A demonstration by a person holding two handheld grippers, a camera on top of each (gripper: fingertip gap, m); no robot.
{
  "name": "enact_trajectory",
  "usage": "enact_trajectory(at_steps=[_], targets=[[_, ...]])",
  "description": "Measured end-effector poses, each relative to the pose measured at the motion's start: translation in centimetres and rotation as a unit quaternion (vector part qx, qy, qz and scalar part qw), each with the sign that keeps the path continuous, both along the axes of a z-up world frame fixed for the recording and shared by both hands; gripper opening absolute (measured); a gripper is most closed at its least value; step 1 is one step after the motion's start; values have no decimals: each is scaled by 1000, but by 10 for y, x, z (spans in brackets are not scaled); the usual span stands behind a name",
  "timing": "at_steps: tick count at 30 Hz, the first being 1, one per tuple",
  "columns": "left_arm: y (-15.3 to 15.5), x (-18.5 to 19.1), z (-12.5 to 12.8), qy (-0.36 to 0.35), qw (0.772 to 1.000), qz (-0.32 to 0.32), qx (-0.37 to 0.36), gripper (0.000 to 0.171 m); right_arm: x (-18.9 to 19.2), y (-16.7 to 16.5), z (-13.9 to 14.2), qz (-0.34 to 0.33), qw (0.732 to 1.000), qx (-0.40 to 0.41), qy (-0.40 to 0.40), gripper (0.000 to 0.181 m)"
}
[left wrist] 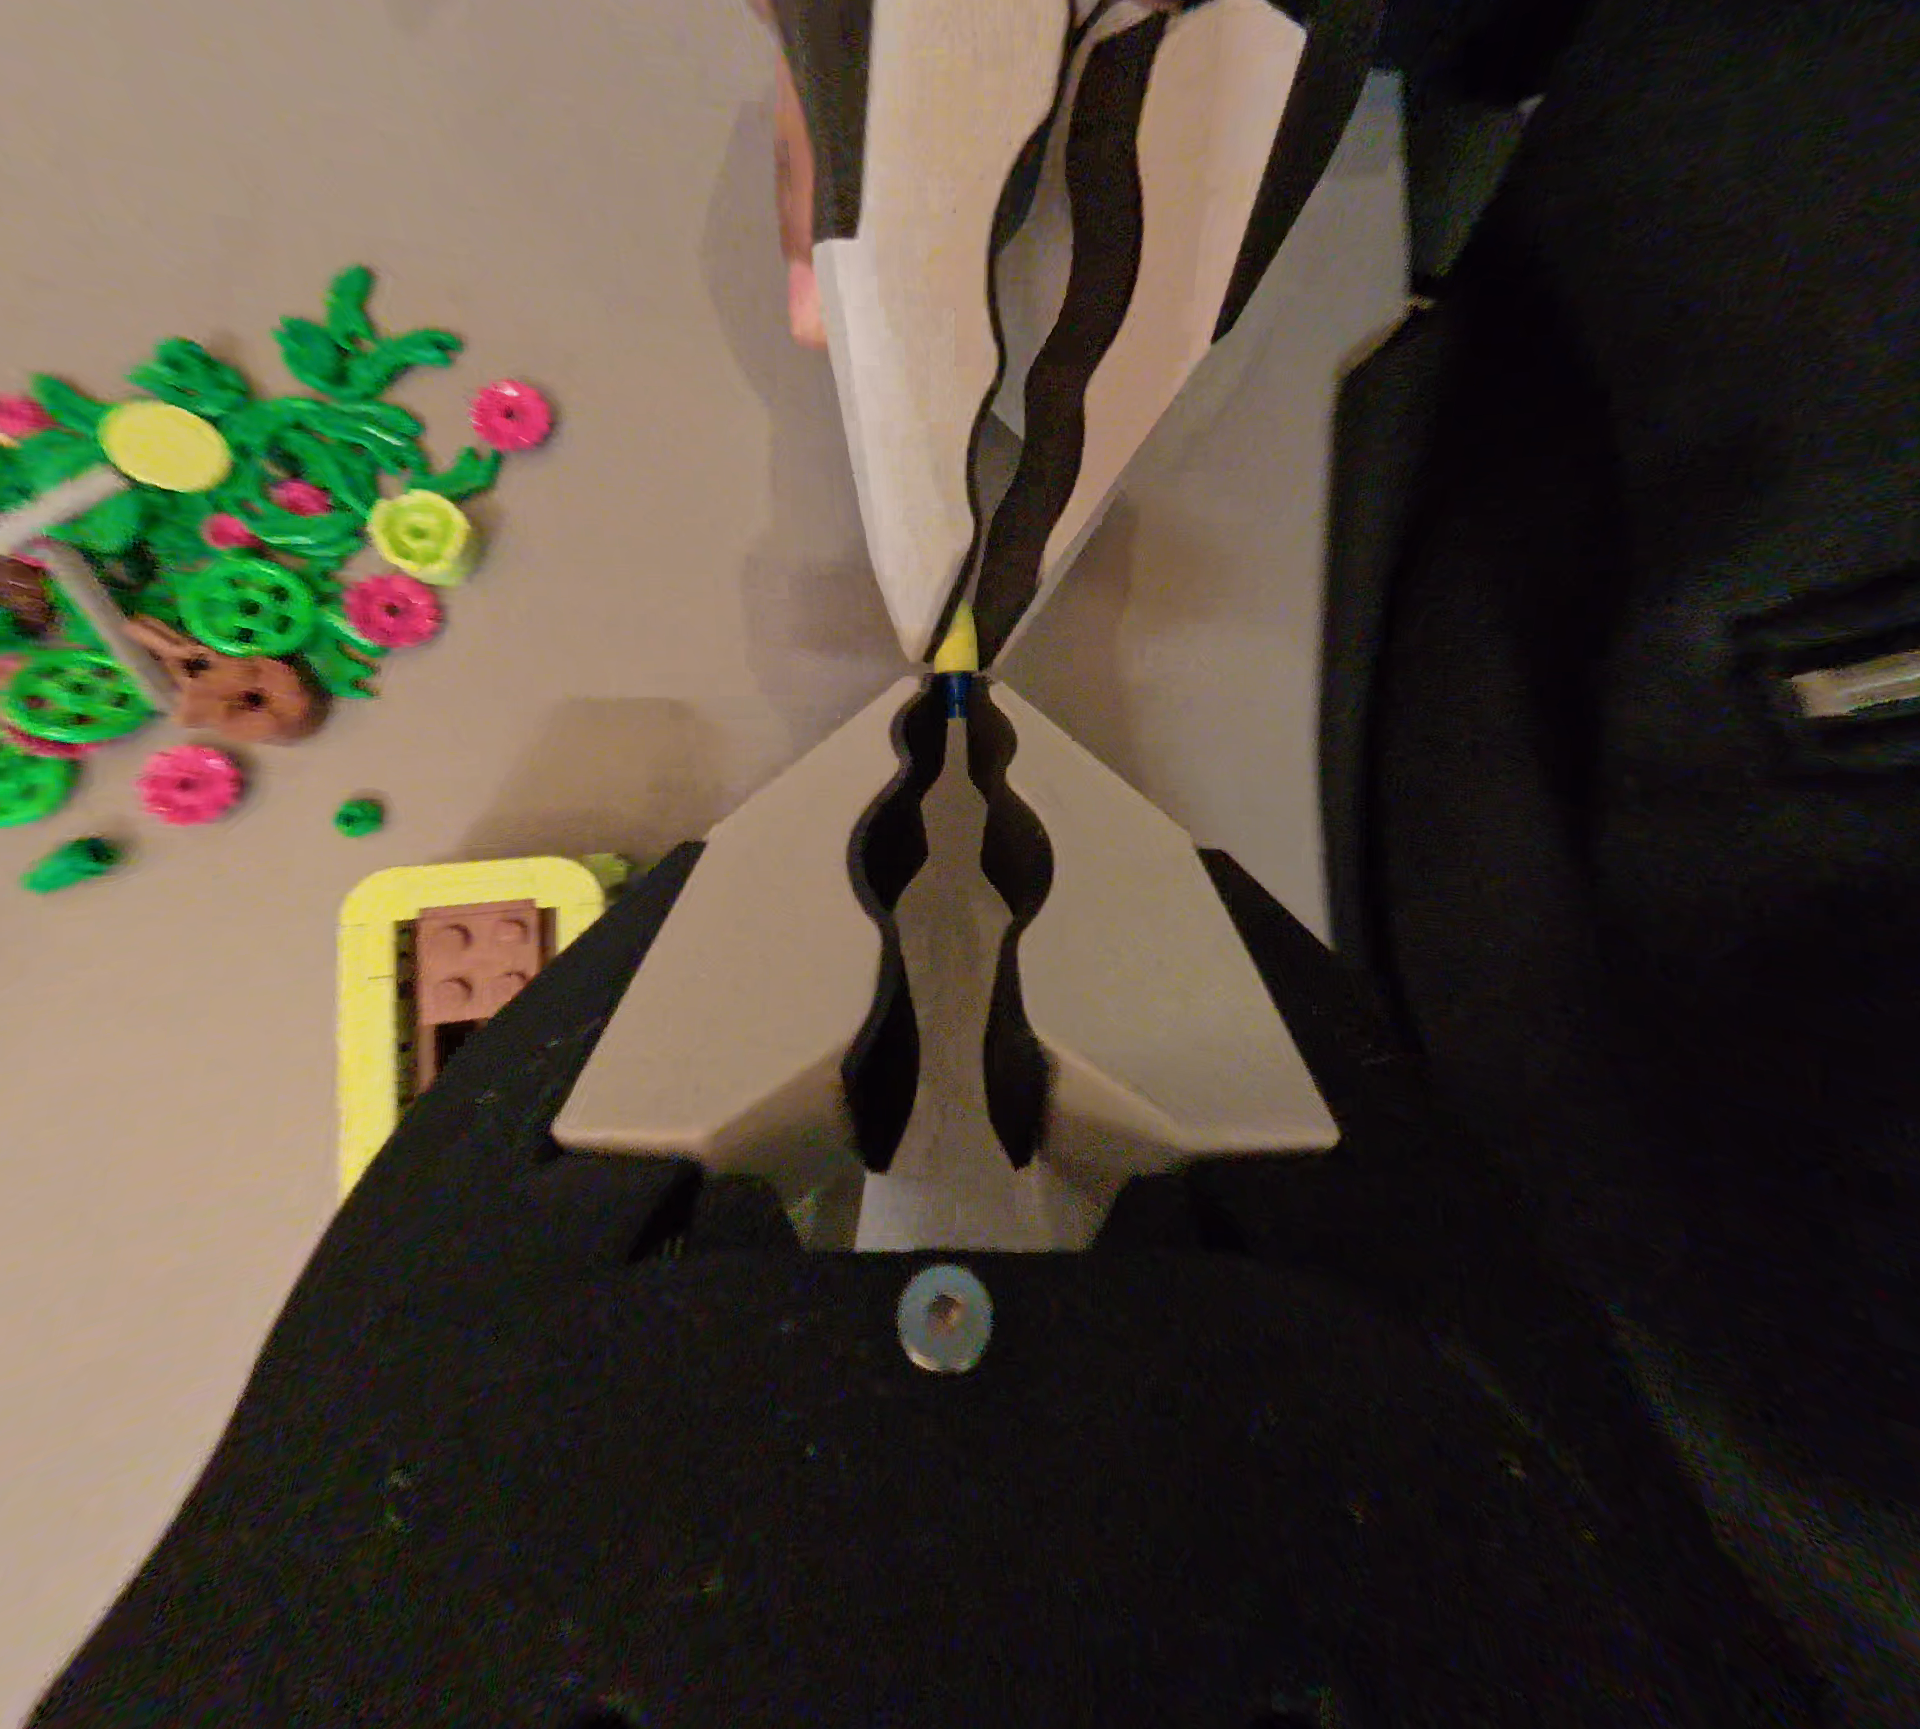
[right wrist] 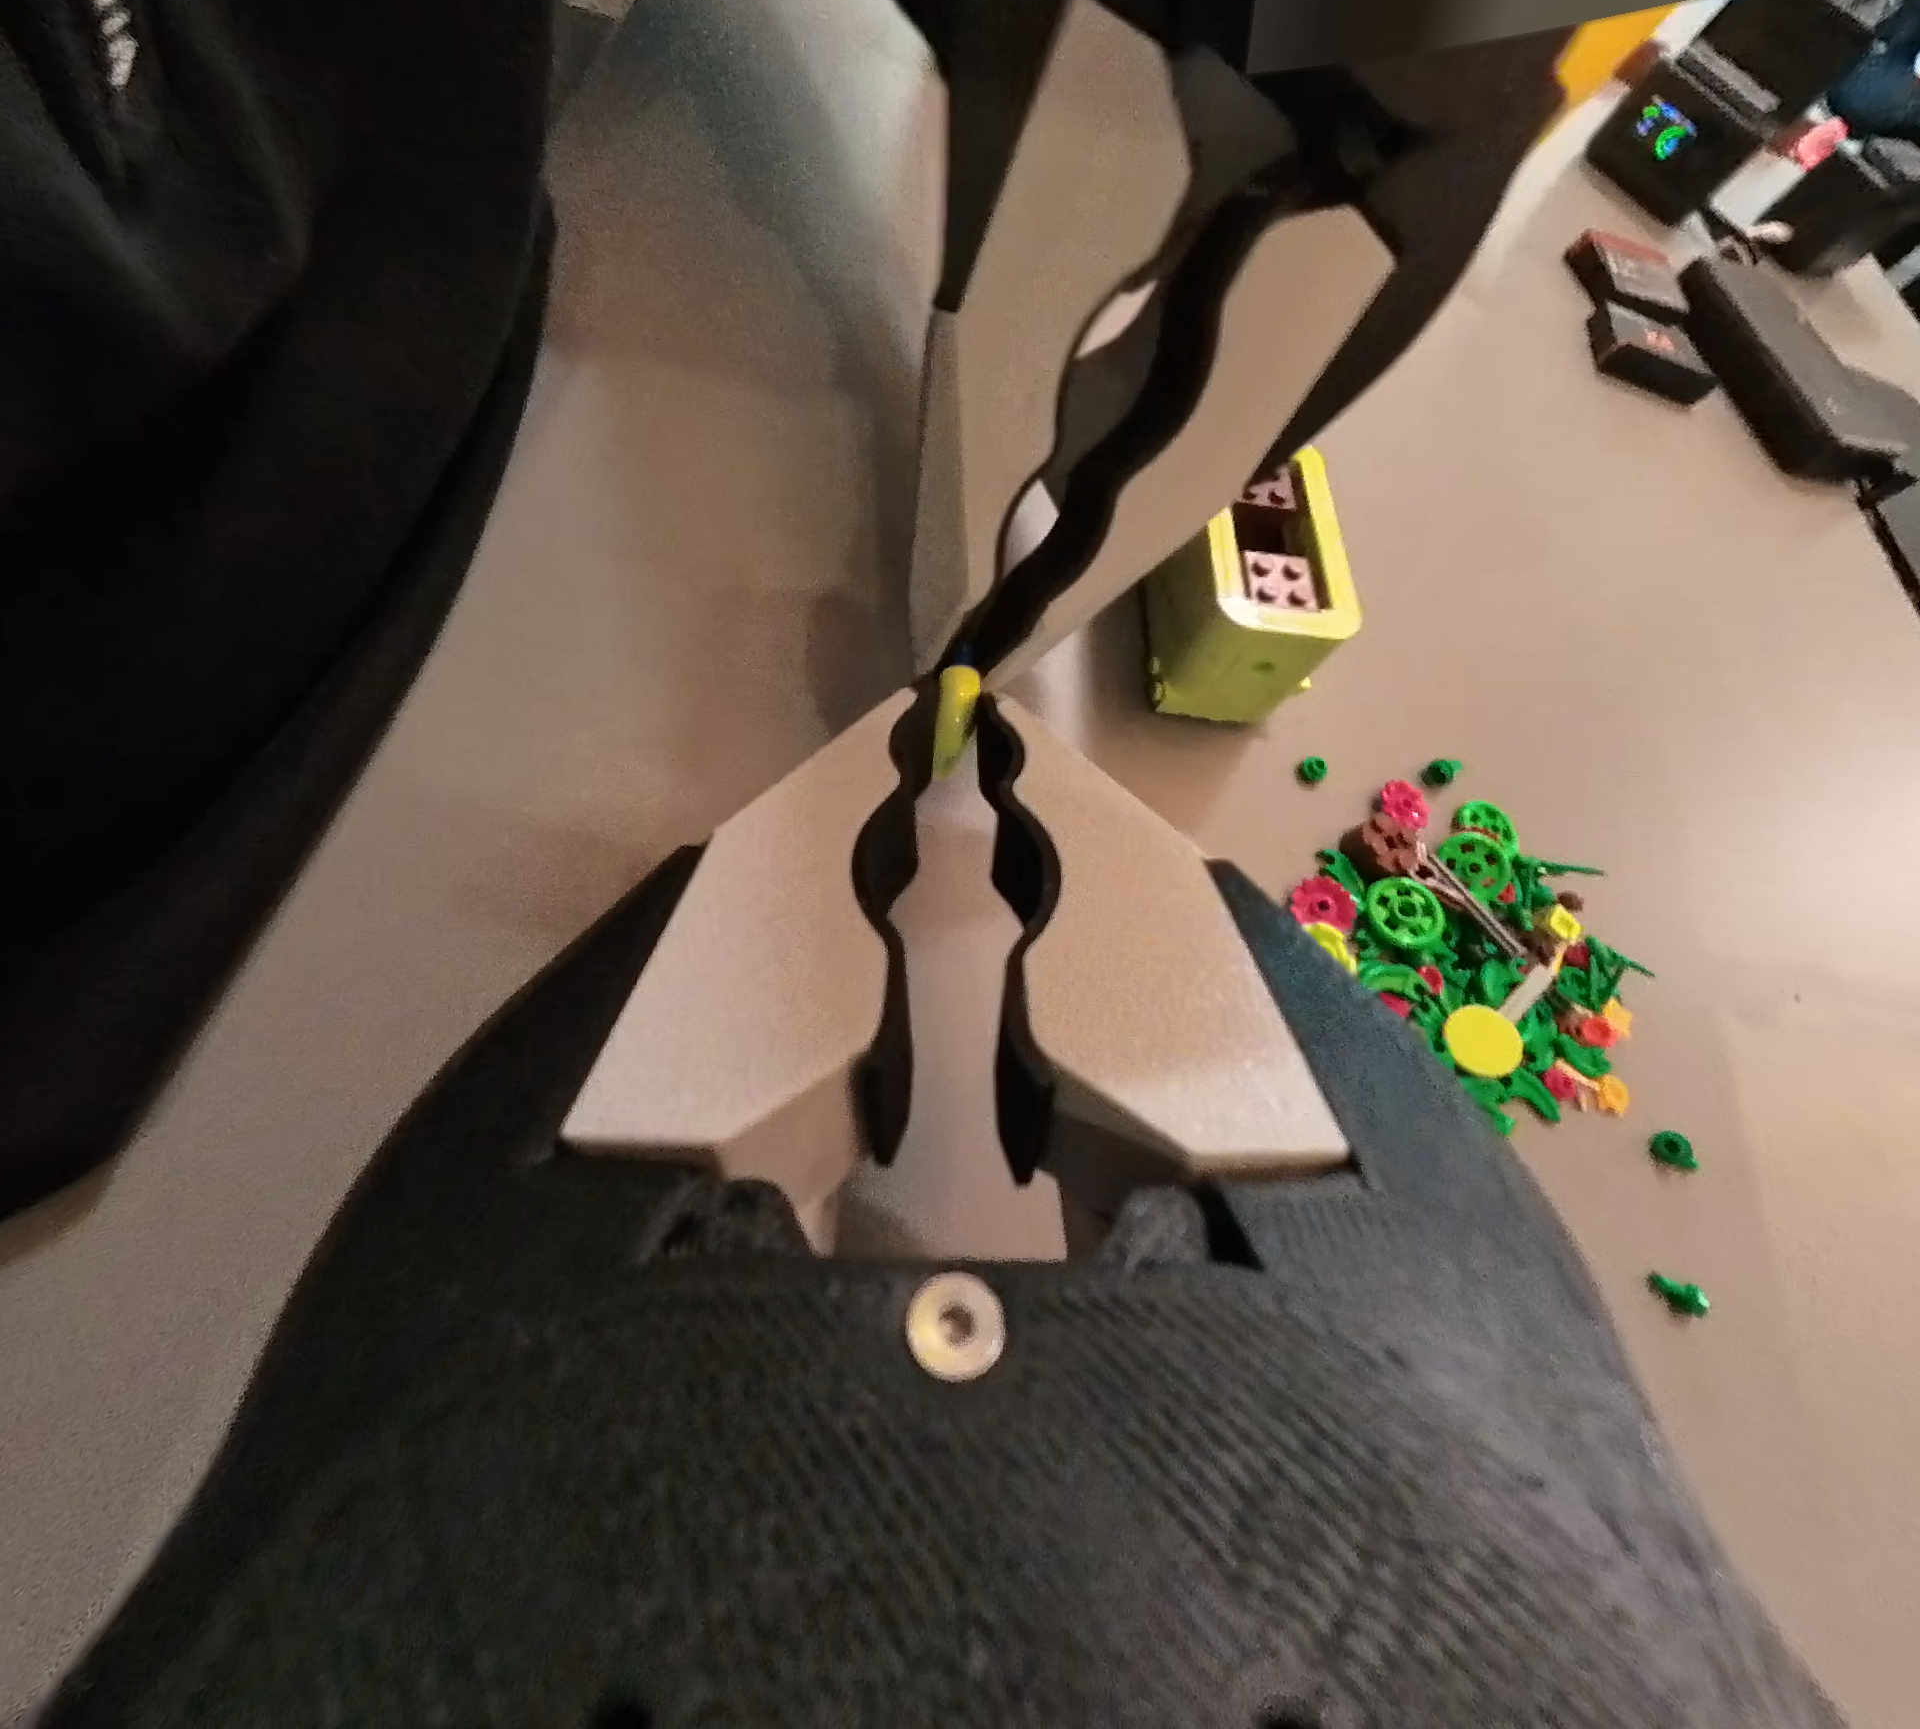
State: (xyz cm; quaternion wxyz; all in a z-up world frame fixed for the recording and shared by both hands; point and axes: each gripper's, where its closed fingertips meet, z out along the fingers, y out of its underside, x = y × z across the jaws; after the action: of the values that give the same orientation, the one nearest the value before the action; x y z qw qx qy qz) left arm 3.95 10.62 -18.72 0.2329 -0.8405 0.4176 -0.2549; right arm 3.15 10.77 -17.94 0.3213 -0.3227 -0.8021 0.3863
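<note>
Your left gripper [left wrist: 954, 692] is pinched narrow on a tiny blue piece [left wrist: 954, 698], only its tips closed and the rest of the finger gap empty. Your right gripper [right wrist: 951, 713] is likewise nearly closed, clamped on a small yellow piece [right wrist: 954, 723] at the tips. The two grippers meet tip to tip in mid-air, above the tabletop [left wrist: 260, 69] and close to your dark-clothed body, and the yellow piece sits directly against the blue one. Holding each piece by the very fingertips leaves the joining ends free, which looks like the reason for so shallow a grip; I judge the pieces are being pressed together, though I cannot tell whether they are already seated.

Beyond the grippers, a lime-yellow box [right wrist: 1252, 609] with brown studded bricks [right wrist: 1283, 583] inside stands on the tabletop, just beside the meeting point. Farther along lies a loose pile [right wrist: 1455, 962] of green leaf and wheel parts, pink flowers and a yellow disc [right wrist: 1484, 1040], with a few green bits strayed apart from it.

The left view shows the blue piece plainly and looks down into the box, half hidden by the gripper body. The right view barely shows the blue one, but it gives the yellow piece's length, the box's outer wall, and black cases [right wrist: 1766, 349] at the far edge of the tabletop, which the left view misses entirely.
</note>
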Motion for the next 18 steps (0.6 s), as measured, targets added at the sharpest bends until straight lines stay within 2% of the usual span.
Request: enact_trajectory(at_steps=[3, 5, 10, 12, 13, 14, 15, 18], targets=[[-10, 5, 0, -63, 993, 6, -102, 1, 4, -7, -1, 30, 999, 11, 11, 7], [-15, 10, 4, -116, 978, 12, -172, 1, 8, -12, 1, 48, 999, 6, 21, 7], [-24, 21, 27, -258, 910, 22, -325, 0, 16, -19, 22, 78, 994, -45, 69, 6], [-25, 23, 34, -300, 881, 27, -364, 0, 17, -19, 28, 80, 992, -63, 78, 6], [-24, 23, 35, -310, 875, 32, -371, 0, 18, -19, 29, 78, 992, -70, 75, 6], [-23, 23, 33, -307, 877, 38, -368, 0, 17, -18, 27, 73, 992, -80, 63, 6], [-22, 22, 29, -291, 889, 39, -351, 0, 17, -18, 23, 67, 992, -93, 43, 6], [-19, 19, 20, -216, 940, 32, -262, 1, 16, -15, 16, 32, 982, -182, -47, 6]])
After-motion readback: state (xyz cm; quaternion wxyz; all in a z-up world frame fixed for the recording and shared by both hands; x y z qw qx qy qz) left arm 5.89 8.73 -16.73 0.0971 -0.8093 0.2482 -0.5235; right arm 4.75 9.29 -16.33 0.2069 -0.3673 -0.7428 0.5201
